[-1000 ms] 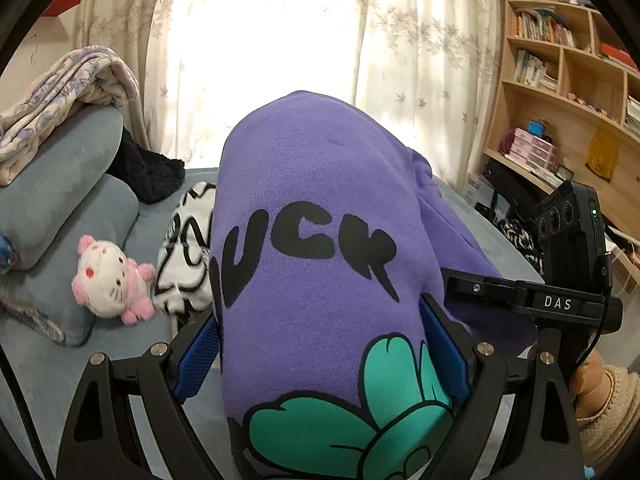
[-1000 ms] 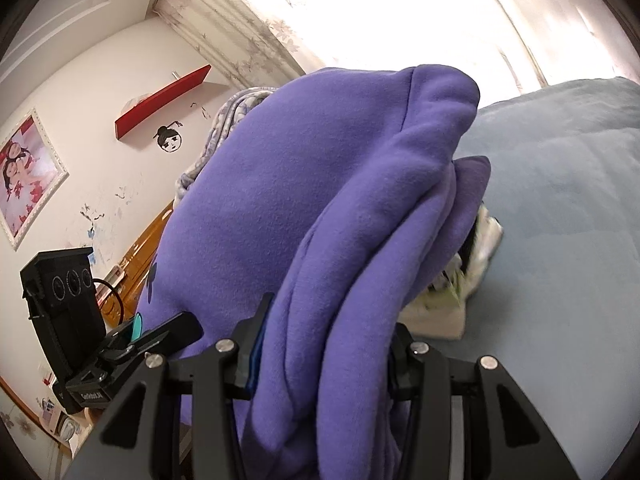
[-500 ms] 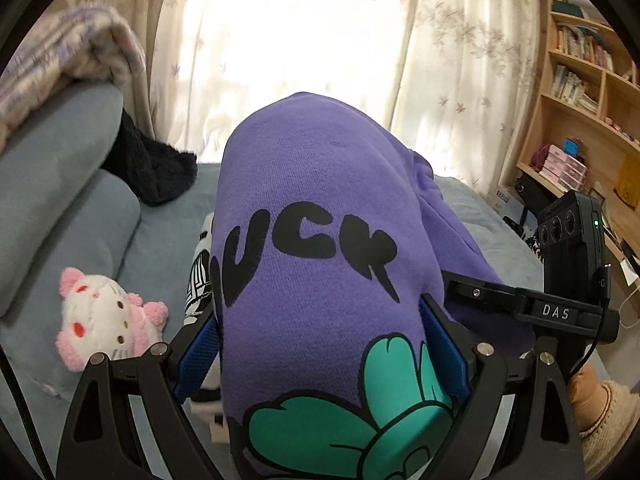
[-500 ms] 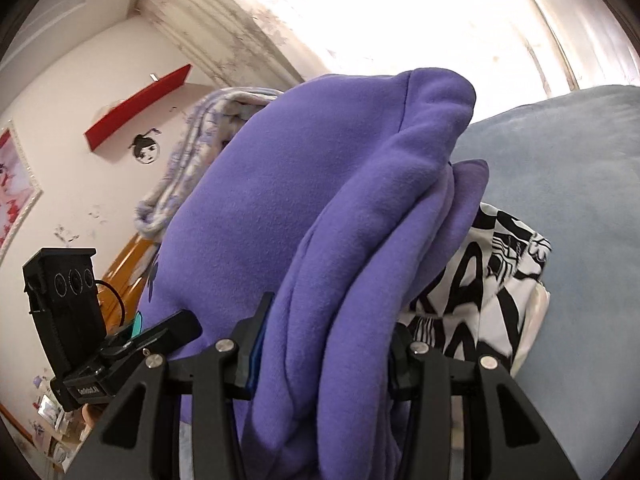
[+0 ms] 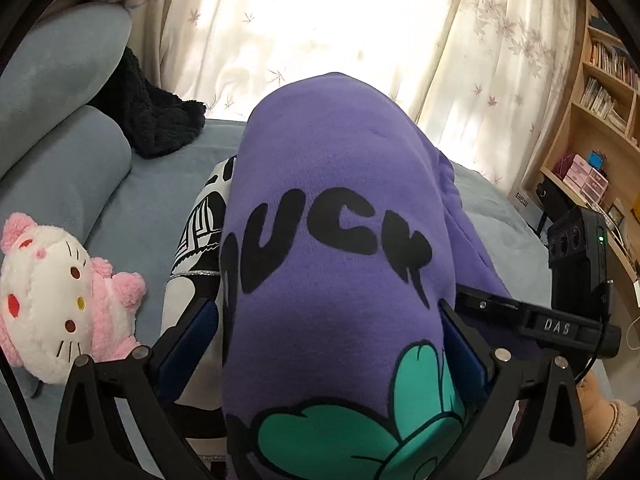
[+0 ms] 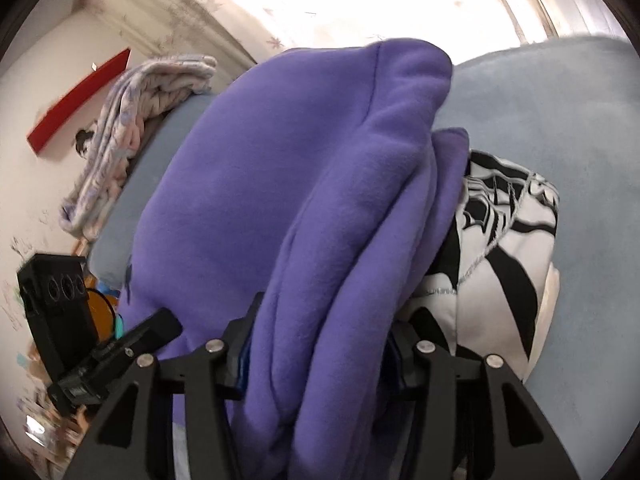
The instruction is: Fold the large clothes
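Note:
A folded purple sweatshirt [image 5: 340,208] with black letters and a green print lies between the jaws of my left gripper [image 5: 332,332]. Those jaws are opening: the left pad [image 5: 192,328] stands just clear of the cloth, while the right pad touches it. In the right wrist view the same sweatshirt [image 6: 280,184] bulges between the fingers of my right gripper [image 6: 316,340], whose jaws are opening too, though the pads still press the thick fold. Under the sweatshirt lies a folded black-and-white garment [image 5: 200,220] [image 6: 504,232] on the blue bed [image 6: 560,120].
A pink-and-white plush toy [image 5: 52,300] sits at the left beside grey-blue pillows [image 5: 60,168]. A black fuzzy garment [image 5: 160,120] lies near the curtain. A patterned quilt [image 6: 132,120] tops the pillows. Wooden shelves [image 5: 600,100] stand at the right, and a person's hand [image 5: 604,412] shows low there.
Both grippers sank and moved forward with the purple sweatshirt, down onto the black-and-white garment. The plush toy looms closer. The left jaws have widened off the cloth.

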`<state>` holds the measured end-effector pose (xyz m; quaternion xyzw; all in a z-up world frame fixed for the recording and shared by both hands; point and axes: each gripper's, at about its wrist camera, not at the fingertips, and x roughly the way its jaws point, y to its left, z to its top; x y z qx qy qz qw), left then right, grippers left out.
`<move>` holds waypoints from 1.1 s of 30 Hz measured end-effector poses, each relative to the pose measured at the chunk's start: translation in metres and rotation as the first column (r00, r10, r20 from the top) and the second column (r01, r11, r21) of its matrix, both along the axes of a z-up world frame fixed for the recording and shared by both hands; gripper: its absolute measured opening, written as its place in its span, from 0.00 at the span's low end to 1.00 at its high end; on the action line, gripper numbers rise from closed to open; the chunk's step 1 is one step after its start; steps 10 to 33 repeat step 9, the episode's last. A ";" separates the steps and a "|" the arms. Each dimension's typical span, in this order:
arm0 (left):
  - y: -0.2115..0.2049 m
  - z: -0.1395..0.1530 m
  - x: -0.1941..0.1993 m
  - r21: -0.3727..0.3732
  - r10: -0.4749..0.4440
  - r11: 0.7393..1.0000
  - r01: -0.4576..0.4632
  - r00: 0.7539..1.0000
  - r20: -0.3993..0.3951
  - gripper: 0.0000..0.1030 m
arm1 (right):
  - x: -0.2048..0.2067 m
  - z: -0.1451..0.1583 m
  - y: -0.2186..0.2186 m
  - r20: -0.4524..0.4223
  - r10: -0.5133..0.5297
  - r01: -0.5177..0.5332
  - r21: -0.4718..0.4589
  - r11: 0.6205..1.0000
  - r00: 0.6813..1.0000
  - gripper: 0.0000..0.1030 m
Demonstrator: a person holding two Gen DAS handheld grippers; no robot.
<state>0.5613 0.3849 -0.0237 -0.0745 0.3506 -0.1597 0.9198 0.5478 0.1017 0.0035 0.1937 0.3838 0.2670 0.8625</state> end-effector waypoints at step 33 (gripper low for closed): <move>-0.006 0.006 0.000 -0.032 0.048 0.998 -0.049 0.998 -0.033 1.00 | 0.009 0.005 -0.005 -0.030 -0.038 0.036 -0.050 0.998 0.999 0.63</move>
